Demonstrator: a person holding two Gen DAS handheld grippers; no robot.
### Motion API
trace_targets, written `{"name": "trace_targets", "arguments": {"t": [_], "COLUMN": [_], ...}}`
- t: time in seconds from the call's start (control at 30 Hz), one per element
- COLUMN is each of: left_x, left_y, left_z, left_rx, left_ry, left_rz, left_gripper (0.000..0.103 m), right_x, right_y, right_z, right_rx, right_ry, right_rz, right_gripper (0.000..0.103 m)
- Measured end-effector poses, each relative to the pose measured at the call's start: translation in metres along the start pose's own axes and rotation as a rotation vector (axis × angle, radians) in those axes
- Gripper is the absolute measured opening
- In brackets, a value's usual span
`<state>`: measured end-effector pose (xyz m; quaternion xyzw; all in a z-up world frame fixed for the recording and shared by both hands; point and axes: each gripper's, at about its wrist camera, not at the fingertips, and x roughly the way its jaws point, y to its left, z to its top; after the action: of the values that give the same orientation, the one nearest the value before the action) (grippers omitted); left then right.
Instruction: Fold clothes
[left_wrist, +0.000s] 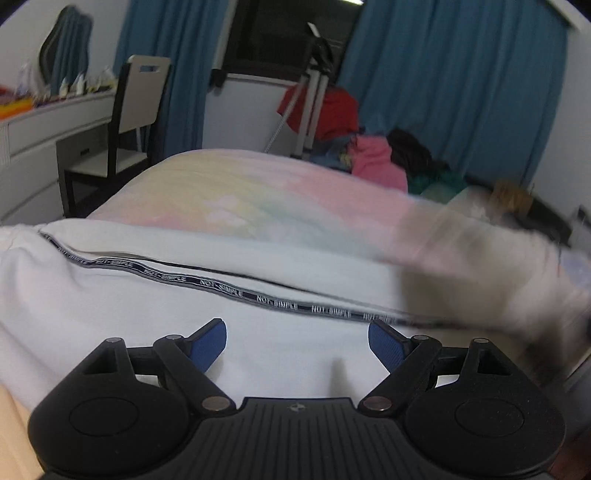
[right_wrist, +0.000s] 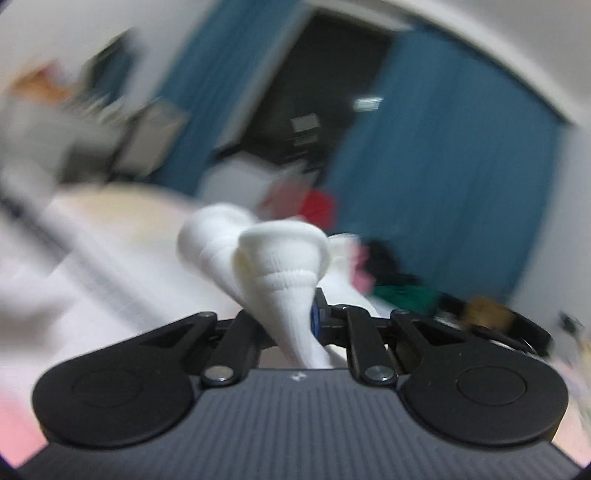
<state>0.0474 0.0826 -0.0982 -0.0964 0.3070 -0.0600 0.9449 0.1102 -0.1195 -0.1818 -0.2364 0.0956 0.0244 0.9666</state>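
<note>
- Blue pads are lining the fingers of the left gripper (left_wrist: 297, 341), which is hovering with its jaws spread wide over a white garment (left_wrist: 147, 314), holding nothing.
- White ribbed cloth, a cuff (right_wrist: 284, 254) of that kind of fabric, is being pinched by the right gripper (right_wrist: 295, 321); its jaws are closing tight on it, and the bunched end is flaring out above the fingers.
- A dark tape (left_wrist: 207, 282) is running along the garment, printed over and over with "NOT SIMPLE".
- The tape, and the garment's long axis with it, is running from upper left to lower right across the left wrist view, just ahead of the open fingers.
- The garment is lying spread on a bed (left_wrist: 229, 192) covered in a pastel sheet of yellow, green and pink.
- At the right of the left wrist view a pale blurred shape (left_wrist: 480, 258) is crossing over the garment; what it is cannot be told.
- Beyond the bed a clothes pile (left_wrist: 376, 158) of red, pink, black and green is sitting beside a tripod (left_wrist: 314, 92).
- Blue curtains (left_wrist: 454, 85) are hanging on both sides of a dark window (left_wrist: 291, 33).
- At the left a chair (left_wrist: 136, 107) is standing at a white desk (left_wrist: 48, 125).
- The right wrist view is heavily blurred beyond the cuff.
</note>
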Motion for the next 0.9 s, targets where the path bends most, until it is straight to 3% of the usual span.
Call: {"name": "trace_targets", "arguments": {"t": [0.07, 0.13, 0.27, 0.53, 0.67, 0.73, 0.83, 0.9], "left_x": [-0.001, -0.001, -0.004, -0.002, 0.0, 0.001, 0.0, -0.004], "left_y": [0.006, 0.014, 0.022, 0.025, 0.018, 0.014, 0.006, 0.0], "left_z": [0.002, 0.005, 0.01, 0.011, 0.006, 0.003, -0.003, -0.006], "left_rx": [-0.04, -0.077, -0.128, -0.15, -0.123, -0.116, -0.083, -0.04], "left_ry": [0.002, 0.011, -0.002, -0.007, -0.006, -0.003, -0.003, -0.01], "left_rz": [-0.008, -0.017, -0.051, -0.121, -0.154, -0.185, -0.209, -0.211], "left_gripper": [0.086, 0.085, 0.085, 0.082, 0.082, 0.082, 0.082, 0.082], "right_x": [0.006, 0.005, 0.001, -0.017, -0.014, -0.022, -0.035, -0.052], "right_y": [0.043, 0.071, 0.065, 0.087, 0.075, 0.071, 0.057, 0.042], "right_z": [-0.014, -0.028, -0.017, 0.001, 0.008, 0.01, 0.015, 0.015], "right_rx": [-0.131, -0.263, -0.22, -0.205, -0.08, -0.038, 0.054, 0.15], "right_ry": [0.075, 0.092, 0.081, 0.008, 0.058, 0.092, 0.165, 0.214], "right_rz": [0.102, 0.1, 0.082, 0.188, 0.242, 0.281, 0.385, 0.47], "right_gripper": [0.013, 0.013, 0.013, 0.013, 0.018, 0.025, 0.057, 0.073]}}
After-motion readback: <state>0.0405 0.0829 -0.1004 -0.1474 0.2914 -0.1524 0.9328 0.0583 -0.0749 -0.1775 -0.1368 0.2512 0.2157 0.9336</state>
